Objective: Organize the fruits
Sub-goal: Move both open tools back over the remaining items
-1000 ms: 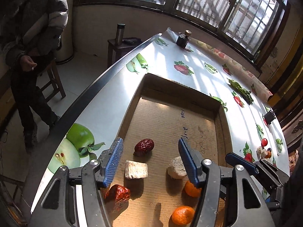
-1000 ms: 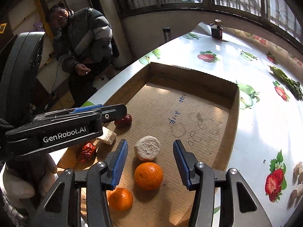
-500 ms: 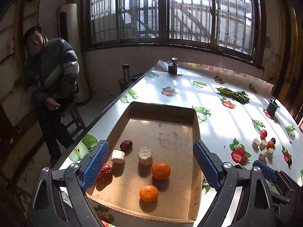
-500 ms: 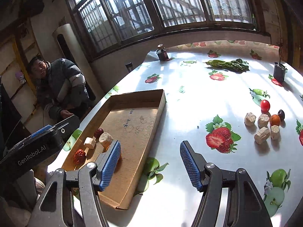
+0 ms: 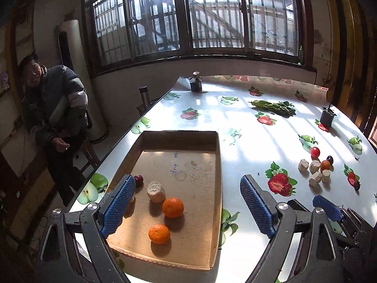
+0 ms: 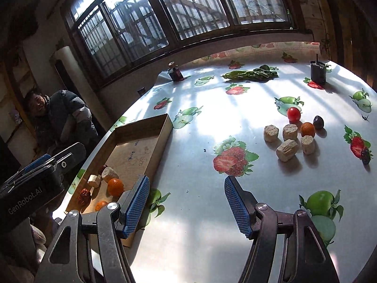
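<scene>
A shallow cardboard box (image 5: pixel 218 165) (image 6: pixel 165 127) lies on the table. In it are two oranges (image 5: pixel 173 207) (image 5: pixel 159 234), a pale chunk (image 5: pixel 156 191) and a red date (image 5: pixel 139 179). My left gripper (image 5: pixel 188 205) is open and empty above the box's near end. My right gripper (image 6: pixel 187 205) is open and empty over bare tablecloth right of the box. A loose pile lies at the right: several pale chunks (image 6: pixel 287 149), a small orange (image 6: pixel 307 129), a red tomato (image 6: pixel 293 114) and a dark fruit (image 6: pixel 318 122).
The table wears a fruit-print cloth (image 6: pixel 212 108). Green vegetables (image 6: pixel 249 74), a dark jar (image 6: pixel 175 73) and a black container (image 6: pixel 318 72) stand at the far side. A person in a padded jacket (image 5: pixel 56 108) sits left of the table.
Both grippers have pulled up and back from the box. The right gripper has swung right, so the loose pile now shows ahead of it. Both stay open and empty.
</scene>
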